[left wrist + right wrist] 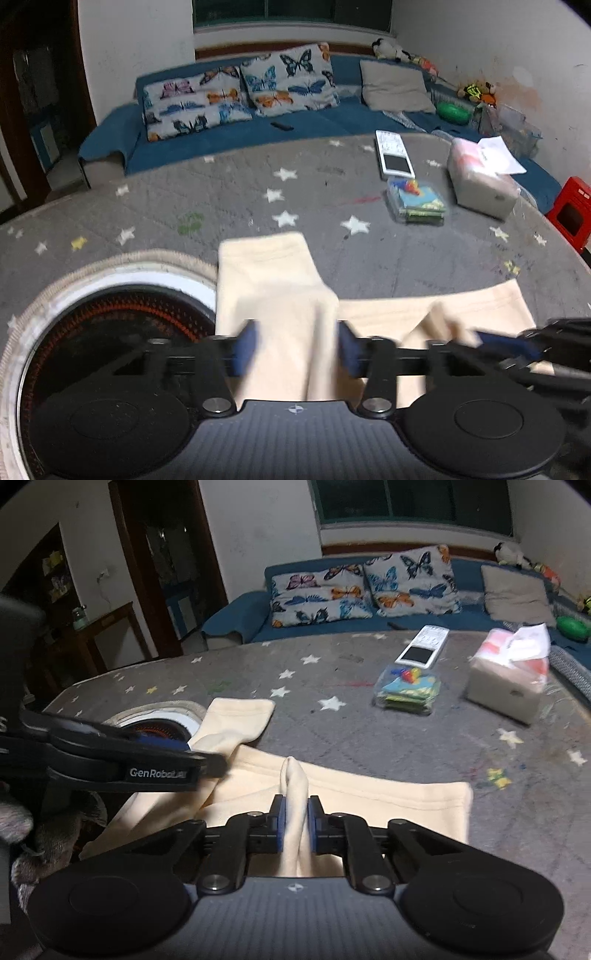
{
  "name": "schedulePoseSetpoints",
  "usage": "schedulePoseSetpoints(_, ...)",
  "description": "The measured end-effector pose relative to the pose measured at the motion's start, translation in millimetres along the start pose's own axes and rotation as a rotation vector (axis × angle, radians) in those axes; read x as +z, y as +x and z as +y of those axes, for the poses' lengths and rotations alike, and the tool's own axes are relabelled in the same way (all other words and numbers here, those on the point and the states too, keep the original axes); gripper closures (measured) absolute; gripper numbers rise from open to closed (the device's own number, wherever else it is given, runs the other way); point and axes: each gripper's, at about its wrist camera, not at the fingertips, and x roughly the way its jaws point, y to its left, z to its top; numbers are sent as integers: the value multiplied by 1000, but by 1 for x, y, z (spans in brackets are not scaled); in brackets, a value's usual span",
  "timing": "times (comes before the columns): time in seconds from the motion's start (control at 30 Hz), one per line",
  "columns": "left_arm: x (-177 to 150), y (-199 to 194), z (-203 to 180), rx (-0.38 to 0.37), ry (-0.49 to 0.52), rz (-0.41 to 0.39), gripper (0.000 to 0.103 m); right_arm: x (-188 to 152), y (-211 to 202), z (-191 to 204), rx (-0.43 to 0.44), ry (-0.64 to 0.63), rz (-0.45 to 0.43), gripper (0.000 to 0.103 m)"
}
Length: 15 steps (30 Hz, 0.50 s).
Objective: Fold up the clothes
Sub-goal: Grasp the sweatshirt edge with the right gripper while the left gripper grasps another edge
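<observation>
At the far left of the table (332,229), which has a grey cover with stars, there is a round opening (110,325) with a dark heater inside. A cream garment (369,797) lies just to the right of this opening, at the near edge of the table. One leg of it reaches to the far side, beside the opening, and the other part spreads to the right.

The left gripper (295,347) is over the left part of the garment. A raised fold of cloth is between its blue pads (246,349), and they seem to touch it on both sides, though this view is blurred. The right gripper (295,818) is close to its right. Its pads are pressed together on a thin upright ridge of the cloth.

Farther to the right on the table are a white remote control (393,153), a clear packet with coloured things (415,201) and a tissue box (480,177). A blue sofa (221,136) with butterfly pillows (229,96) stands behind the table.
</observation>
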Motion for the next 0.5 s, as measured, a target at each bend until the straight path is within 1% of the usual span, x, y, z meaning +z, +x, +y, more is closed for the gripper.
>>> schedulePoseSetpoints(0.03,-2,-1,3,-4,-4,-7,82,0,-5,-2,-9,2,-12,96)
schedulePoseSetpoints(0.07,-4,-4,7,-13,-8,-18,85,-1,-11,-4,-17,4,-24,96)
schedulePoseSetpoints(0.1,-6,-7,9,-14,-9,-29,92,-2,-18,-7,-26,11,-38,97)
schedulePoseSetpoints(0.2,-9,-21,19,0,-24,-65,93,-5,-40,-15,-53,29,-83,98)
schedulePoseSetpoints(0.27,-11,-32,28,6,-48,-85,93,-10,-61,-23,-82,47,-122,99)
schedulePoseSetpoints(0.33,-15,-44,39,7,-79,-104,93,-14,-75,-30,-108,61,-143,99)
schedulePoseSetpoints(0.37,-16,-49,43,7,-91,-109,93,-17,-85,-35,-128,69,-149,99)
schedulePoseSetpoints(0.47,-21,-63,54,23,-110,-129,93,-20,-95,-41,-139,65,-137,98)
schedulePoseSetpoints(0.5,-23,-68,57,33,-112,-139,93,-19,-93,-39,-132,65,-134,95)
